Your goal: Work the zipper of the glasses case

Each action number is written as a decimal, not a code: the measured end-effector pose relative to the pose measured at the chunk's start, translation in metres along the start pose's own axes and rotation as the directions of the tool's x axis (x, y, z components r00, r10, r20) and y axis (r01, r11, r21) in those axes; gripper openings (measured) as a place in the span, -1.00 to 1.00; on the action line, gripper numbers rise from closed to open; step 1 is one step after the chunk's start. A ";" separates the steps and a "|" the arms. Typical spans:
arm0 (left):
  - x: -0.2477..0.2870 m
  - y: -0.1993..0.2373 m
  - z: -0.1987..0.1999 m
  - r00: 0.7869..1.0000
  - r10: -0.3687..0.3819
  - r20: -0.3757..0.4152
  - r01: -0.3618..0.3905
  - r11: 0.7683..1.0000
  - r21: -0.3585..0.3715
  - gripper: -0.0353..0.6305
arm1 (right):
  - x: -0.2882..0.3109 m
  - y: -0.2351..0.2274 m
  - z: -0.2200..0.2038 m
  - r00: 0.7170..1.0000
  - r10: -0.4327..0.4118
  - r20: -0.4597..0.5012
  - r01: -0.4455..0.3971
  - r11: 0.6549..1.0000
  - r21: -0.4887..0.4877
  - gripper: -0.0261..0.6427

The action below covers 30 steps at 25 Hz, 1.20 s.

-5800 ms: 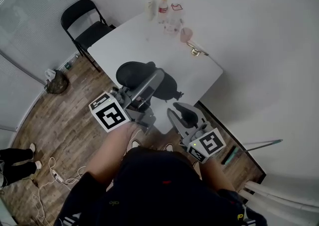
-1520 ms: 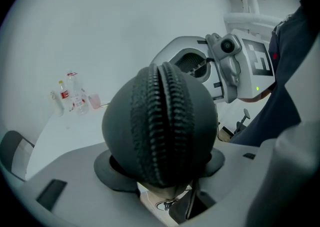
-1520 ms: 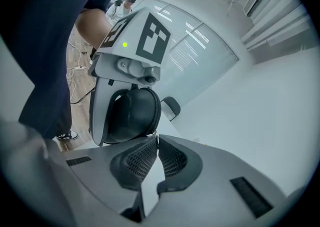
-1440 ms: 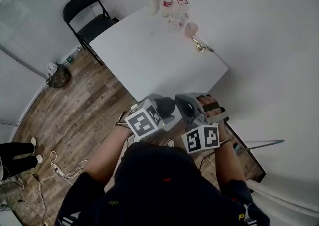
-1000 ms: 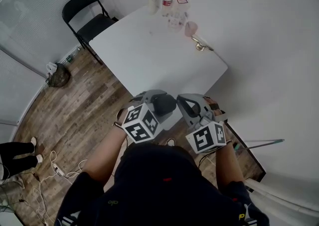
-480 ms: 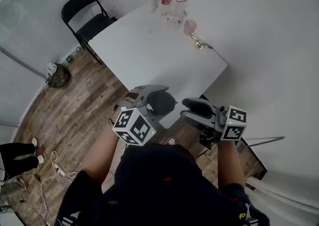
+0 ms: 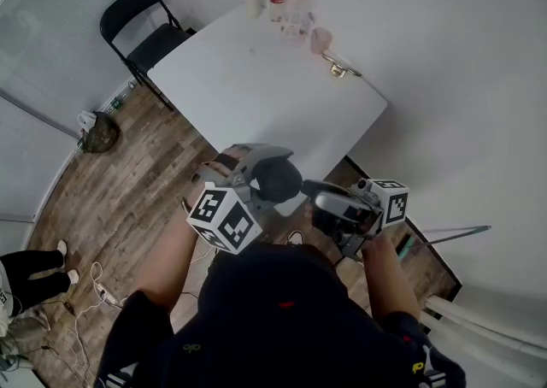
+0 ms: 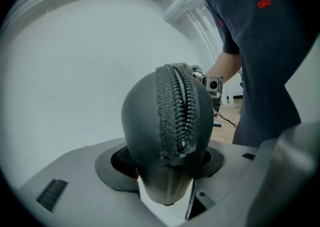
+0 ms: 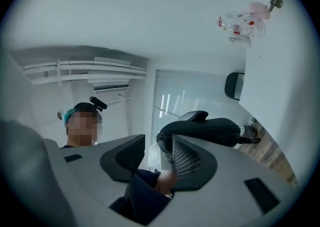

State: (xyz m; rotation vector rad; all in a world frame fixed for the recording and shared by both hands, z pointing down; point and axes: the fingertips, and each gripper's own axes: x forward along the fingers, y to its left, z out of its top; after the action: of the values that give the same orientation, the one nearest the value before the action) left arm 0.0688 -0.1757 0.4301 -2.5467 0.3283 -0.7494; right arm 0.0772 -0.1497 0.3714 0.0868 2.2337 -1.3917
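1 change: right gripper (image 7: 323, 200) jaws opened empty beside glasses case (image 7: 278, 179).

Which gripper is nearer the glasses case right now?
Left. The left gripper is clamped on the glasses case. The right gripper sits close beside it, jaws just been opening, nothing between them.

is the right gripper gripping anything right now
No, the jaws of the right gripper have just been opening and stand apart with nothing between them, while the left gripper holds the glasses case.
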 end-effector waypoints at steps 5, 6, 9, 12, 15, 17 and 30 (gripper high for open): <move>0.001 -0.001 -0.002 1.000 0.002 0.005 -0.001 1.000 -0.014 -0.07 | 0.000 0.009 0.001 0.996 0.085 0.018 -0.086 0.995 0.046 -0.40; 0.002 -0.001 -0.002 1.000 0.002 0.001 -0.002 1.000 -0.010 -0.07 | 0.000 0.009 0.003 0.995 0.095 0.030 -0.096 0.994 0.056 -0.41; 0.004 -0.001 -0.003 1.000 -0.002 -0.007 0.002 1.000 -0.003 -0.07 | 0.000 0.007 0.006 0.994 0.097 0.052 -0.100 0.993 0.066 -0.51; 0.004 0.000 -0.005 1.000 0.002 -0.014 -0.002 1.000 -0.005 -0.07 | 0.002 0.002 0.004 0.997 0.062 0.041 -0.064 0.997 0.048 -0.70; 0.004 0.003 -0.007 1.000 0.015 -0.020 -0.015 1.000 -0.010 -0.07 | 0.005 -0.002 0.005 0.999 0.007 0.031 -0.007 1.000 0.007 -0.82; 0.003 0.005 -0.007 0.999 0.032 -0.024 -0.033 0.999 -0.012 -0.07 | 0.005 -0.003 0.006 0.999 -0.034 0.029 0.035 0.999 -0.027 -0.85; 0.007 0.022 -0.026 0.980 0.138 -0.146 -0.133 0.990 0.043 -0.08 | 0.016 -0.005 0.011 0.932 -0.361 -0.019 0.312 0.829 -0.464 -0.86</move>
State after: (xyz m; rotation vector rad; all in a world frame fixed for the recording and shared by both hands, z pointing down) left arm 0.0580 -0.2061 0.4418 -2.4152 0.5281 -0.8863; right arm 0.0660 -0.1644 0.3649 -0.4274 2.7039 -0.9958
